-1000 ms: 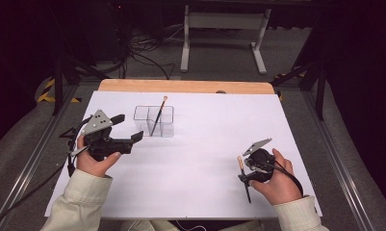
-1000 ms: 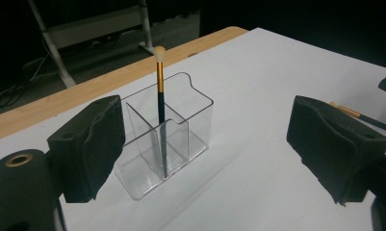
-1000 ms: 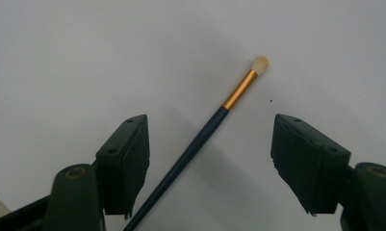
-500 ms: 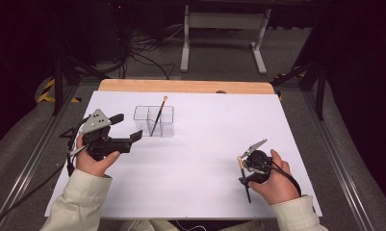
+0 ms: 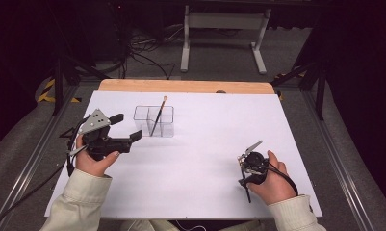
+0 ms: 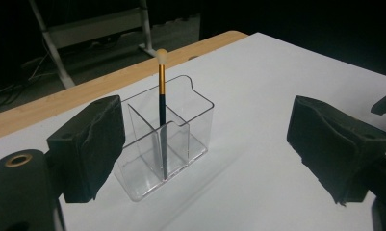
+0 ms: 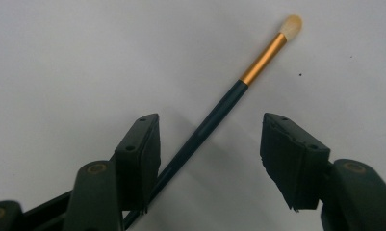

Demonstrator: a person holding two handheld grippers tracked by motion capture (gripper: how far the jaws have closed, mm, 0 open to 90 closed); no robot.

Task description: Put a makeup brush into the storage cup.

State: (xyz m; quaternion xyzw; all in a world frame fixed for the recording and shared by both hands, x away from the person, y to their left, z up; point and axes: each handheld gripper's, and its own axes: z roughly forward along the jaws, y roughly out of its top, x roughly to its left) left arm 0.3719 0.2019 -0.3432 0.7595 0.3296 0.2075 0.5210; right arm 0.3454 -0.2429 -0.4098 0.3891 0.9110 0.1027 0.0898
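Note:
A clear divided container point(image 5: 154, 120) stands on the white sheet, left of centre. A dark brush with a gold ferrule point(image 5: 158, 115) stands upright in it. My left gripper point(image 5: 128, 126) hovers just left of the container, open, with nothing between its jaws. In the left gripper view the container point(image 6: 181, 139) and its brush point(image 6: 161, 96) lie ahead of that gripper point(image 6: 207, 115). My right gripper point(image 5: 246, 168) points down over a second brush point(image 5: 248, 192) lying flat. Its jaws point(image 7: 210, 120) have just been closing around that brush point(image 7: 219, 113). The left pad is beside the handle and the right pad stands apart.
A wooden table edge point(image 5: 181, 86) runs along the far side of the white sheet point(image 5: 219, 125). Beyond it are a metal stand point(image 5: 219, 21) and cables on the dark floor. Metal rails flank the table.
The right gripper has shifted slightly left over the lying brush. The left hand and the container have not moved.

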